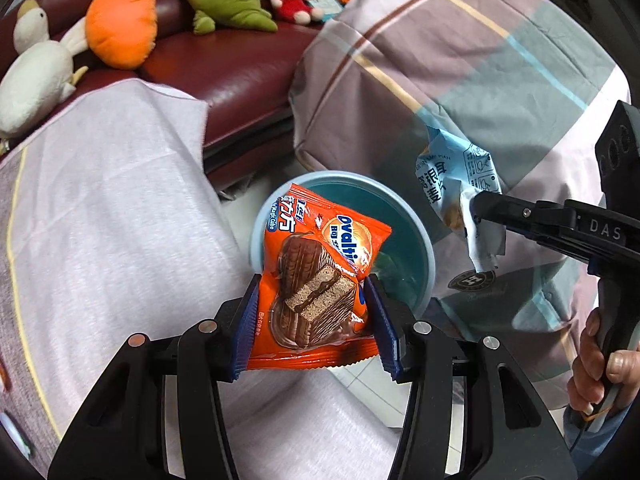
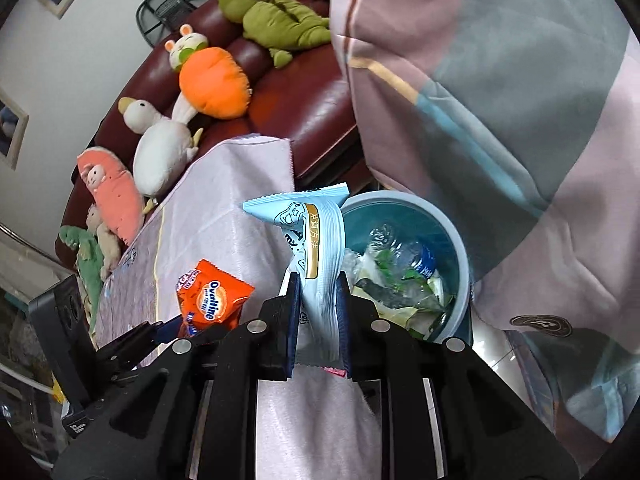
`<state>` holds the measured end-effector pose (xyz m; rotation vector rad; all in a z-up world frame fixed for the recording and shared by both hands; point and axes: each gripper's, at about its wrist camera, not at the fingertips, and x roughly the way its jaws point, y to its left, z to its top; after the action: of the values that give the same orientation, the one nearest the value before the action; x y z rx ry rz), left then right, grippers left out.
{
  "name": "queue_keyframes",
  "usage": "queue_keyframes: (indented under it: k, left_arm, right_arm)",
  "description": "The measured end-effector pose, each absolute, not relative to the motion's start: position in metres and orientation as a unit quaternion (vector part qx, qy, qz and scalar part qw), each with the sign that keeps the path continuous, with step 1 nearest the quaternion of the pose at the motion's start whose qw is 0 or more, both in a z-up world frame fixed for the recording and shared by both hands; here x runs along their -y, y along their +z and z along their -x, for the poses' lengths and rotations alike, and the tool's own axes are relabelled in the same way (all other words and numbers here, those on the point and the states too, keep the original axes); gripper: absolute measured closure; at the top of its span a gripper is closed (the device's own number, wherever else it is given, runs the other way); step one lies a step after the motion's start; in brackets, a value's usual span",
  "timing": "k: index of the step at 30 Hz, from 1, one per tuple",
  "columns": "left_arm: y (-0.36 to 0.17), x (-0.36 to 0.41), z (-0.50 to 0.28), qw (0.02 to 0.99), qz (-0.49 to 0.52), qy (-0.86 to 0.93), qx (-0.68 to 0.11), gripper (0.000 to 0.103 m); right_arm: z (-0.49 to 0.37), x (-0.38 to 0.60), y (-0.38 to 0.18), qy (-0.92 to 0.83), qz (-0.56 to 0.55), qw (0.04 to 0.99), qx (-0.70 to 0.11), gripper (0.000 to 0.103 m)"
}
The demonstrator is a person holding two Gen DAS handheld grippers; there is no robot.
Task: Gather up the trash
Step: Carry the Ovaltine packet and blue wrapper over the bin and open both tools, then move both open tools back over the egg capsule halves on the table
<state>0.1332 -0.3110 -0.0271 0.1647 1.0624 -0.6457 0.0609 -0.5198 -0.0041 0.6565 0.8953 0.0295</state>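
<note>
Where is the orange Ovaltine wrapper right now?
The orange Ovaltine wrapper is clamped in the left gripper, just before the blue bin, between two cloth-covered surfaces.

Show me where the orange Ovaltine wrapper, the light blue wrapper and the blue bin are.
orange Ovaltine wrapper (image 1: pixel 320 292), left wrist view, on the printed cake picture.
light blue wrapper (image 2: pixel 324 264), right wrist view, on its middle above the pads.
blue bin (image 2: pixel 460 240), right wrist view, on its right rim.

Left wrist view: close, looking down along its fingers at the blue bin (image 1: pixel 426 276).
Right wrist view: close, looking down too.
Shared: bin, red sofa (image 1: pixel 240 68), plush toys.
</note>
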Motion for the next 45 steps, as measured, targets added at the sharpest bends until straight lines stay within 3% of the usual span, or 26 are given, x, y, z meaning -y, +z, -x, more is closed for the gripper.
queue_keyframes:
  k: [7,10,12,14,33,35,37,45]
  left_arm:
    - [-0.043,0.332,-0.144,0.8,-0.075,-0.313,-0.507,0.051]
    - [-0.049,0.339,-0.147,0.796,-0.073,-0.32,-0.509,0.043]
    - [-0.052,0.343,-0.149,0.795,-0.078,-0.318,-0.511,0.024]
    - [-0.053,0.341,-0.148,0.798,-0.083,-0.313,-0.508,0.016]
    - [-0.05,0.279,-0.144,0.812,-0.07,-0.275,-0.51,0.016]
    - [-0.049,0.275,-0.144,0.812,-0.067,-0.275,-0.51,0.016]
    - [-0.049,0.272,-0.145,0.812,-0.063,-0.275,-0.51,0.015]
    - [-0.047,0.255,-0.143,0.812,-0.048,-0.273,-0.514,0.015]
  right_arm:
    - [-0.064,0.536,-0.013,0.002,-0.32,0.846,-0.428,0.085]
    - [-0.064,0.539,-0.015,-0.003,-0.32,0.845,-0.429,0.085]
    - [-0.065,0.54,-0.016,-0.006,-0.321,0.844,-0.43,0.085]
    - [-0.066,0.541,-0.016,-0.009,-0.321,0.843,-0.431,0.085]
    - [-0.09,0.515,-0.021,-0.006,-0.301,0.838,-0.454,0.083]
    - [-0.094,0.511,-0.022,-0.006,-0.297,0.838,-0.458,0.077]
    - [-0.096,0.508,-0.023,-0.01,-0.299,0.837,-0.459,0.039]
    - [-0.097,0.497,-0.022,-0.036,-0.278,0.833,-0.477,0.024]
